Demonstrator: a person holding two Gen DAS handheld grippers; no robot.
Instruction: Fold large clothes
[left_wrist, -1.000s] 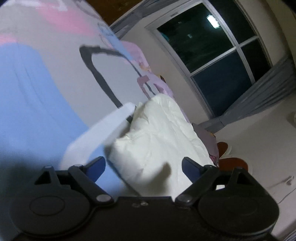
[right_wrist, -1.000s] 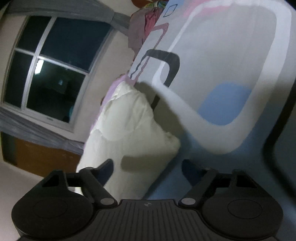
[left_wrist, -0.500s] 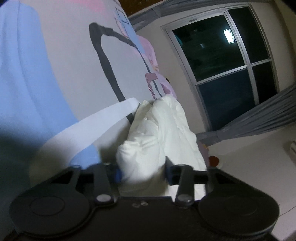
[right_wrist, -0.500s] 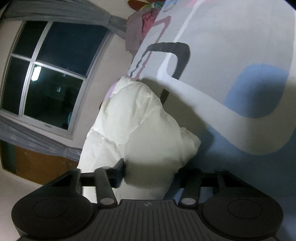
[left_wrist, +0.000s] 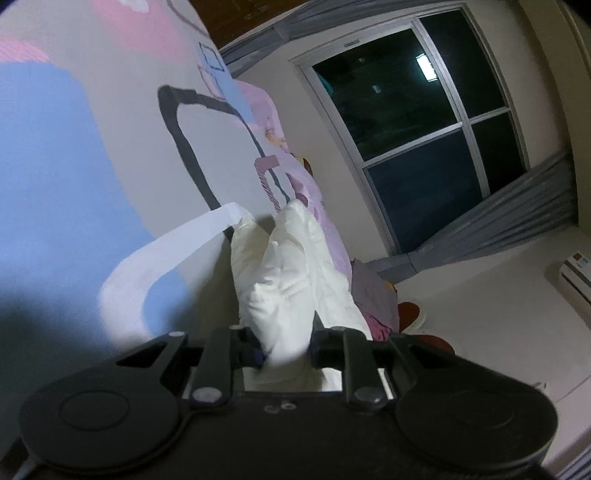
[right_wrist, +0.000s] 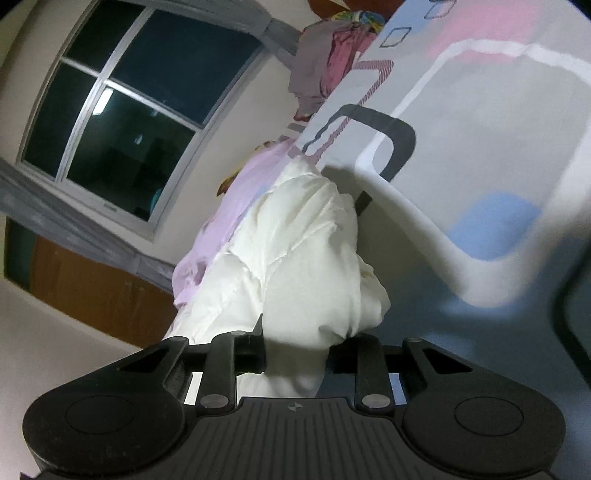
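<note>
**Both hand-held grippers clamped on a white padded garment**

Much of the garment was hidden: in the left wrist view its lower end vanished behind the black gripper body, and in the right wrist view the same happened at 6 o'clock. What kind of garment it was could not be told; only puffy, quilted white fabric showed.

The left hand-held gripper (left_wrist: 284, 350) had its jaws drawn close together, clenched on a bunched fold of the white garment (left_wrist: 291, 266), which rose away from it toward 12 o'clock. The right hand-held gripper (right_wrist: 295, 350) was likewise closed in on the white garment (right_wrist: 306, 266), a rounded bulge of fabric spilling out at 2 o'clock of the fingers.

The garment lay on a bed covered by a patterned sheet (left_wrist: 110, 110) in grey, blue, pink and white, with a dark looped line printed on it. At the garment's far end, a heap of lilac and pink clothes (right_wrist: 221, 210) touched it. A dark window (left_wrist: 424, 122) with grey curtains (left_wrist: 498, 221) stood beyond, and an air conditioner (left_wrist: 576, 273) was cut off at the 3 o'clock edge.
</note>
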